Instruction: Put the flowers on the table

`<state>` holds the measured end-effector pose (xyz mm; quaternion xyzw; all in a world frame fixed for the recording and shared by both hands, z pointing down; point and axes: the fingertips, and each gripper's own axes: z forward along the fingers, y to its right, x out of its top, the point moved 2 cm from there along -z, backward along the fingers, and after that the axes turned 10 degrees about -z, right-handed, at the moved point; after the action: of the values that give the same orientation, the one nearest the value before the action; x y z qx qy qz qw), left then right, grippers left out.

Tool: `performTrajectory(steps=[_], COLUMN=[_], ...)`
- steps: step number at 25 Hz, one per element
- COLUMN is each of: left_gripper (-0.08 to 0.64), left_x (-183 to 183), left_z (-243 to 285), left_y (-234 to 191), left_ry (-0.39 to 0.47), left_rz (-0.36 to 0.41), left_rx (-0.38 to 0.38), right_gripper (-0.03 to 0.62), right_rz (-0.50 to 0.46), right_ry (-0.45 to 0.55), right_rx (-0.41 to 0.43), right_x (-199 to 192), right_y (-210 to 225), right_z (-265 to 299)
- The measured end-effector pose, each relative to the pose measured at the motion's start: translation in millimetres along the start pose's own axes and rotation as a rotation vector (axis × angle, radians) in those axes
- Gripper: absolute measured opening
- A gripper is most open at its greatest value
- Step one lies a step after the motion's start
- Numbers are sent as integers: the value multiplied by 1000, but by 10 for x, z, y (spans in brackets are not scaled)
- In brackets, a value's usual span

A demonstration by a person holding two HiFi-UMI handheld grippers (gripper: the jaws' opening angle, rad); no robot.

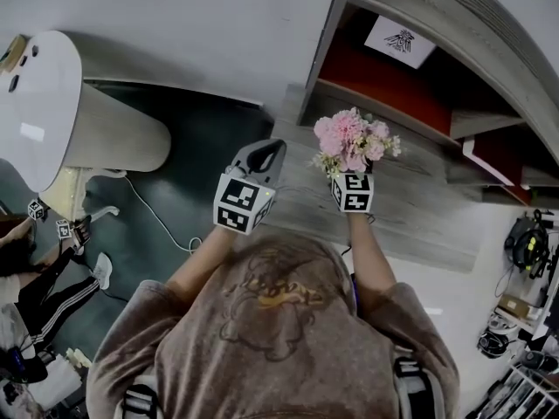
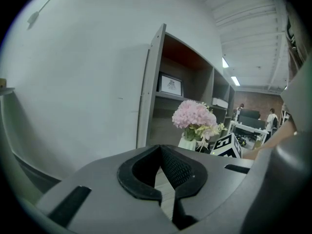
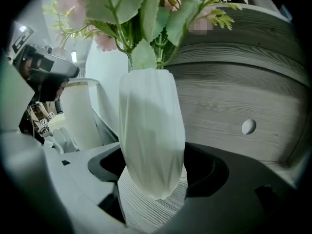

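My right gripper (image 1: 349,173) is shut on a white vase (image 3: 151,140) that holds pink flowers (image 1: 351,140) with green leaves. The vase hangs just above the grey wooden table (image 1: 419,203), near its left end. In the right gripper view the jaws (image 3: 153,179) close on the lower part of the vase, with the table's grain (image 3: 234,96) under and behind it. My left gripper (image 1: 260,157) is shut and empty, held left of the flowers over the table's left edge. From the left gripper view (image 2: 168,182) the pink flowers (image 2: 195,115) show ahead to the right.
A shelf unit with a red interior and a framed picture (image 1: 400,40) stands behind the table. A white rounded piece of furniture (image 1: 52,103) and a cable (image 1: 157,221) lie on the dark floor at left. A person (image 1: 26,269) sits at far left. Gear (image 1: 528,243) clutters the right.
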<state>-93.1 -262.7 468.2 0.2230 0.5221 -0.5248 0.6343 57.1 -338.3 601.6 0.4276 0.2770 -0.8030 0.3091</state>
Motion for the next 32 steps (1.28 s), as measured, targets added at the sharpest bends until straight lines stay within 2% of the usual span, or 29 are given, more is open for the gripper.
performTrajectory(steps=[11,32], left_gripper=[15,15], left_x=[-9,-80], left_z=[61,-15], left_y=[-18,63], left_ry=[-14,-10], left_rz=[-8,-21], left_rx=[-12,-26], right_gripper=[364,376], right_rz=[80,112], right_ry=[41,23], right_rx=[-12,-11], right_x=[7,-48], right_y=[-2,2], right_z=[-8,-105])
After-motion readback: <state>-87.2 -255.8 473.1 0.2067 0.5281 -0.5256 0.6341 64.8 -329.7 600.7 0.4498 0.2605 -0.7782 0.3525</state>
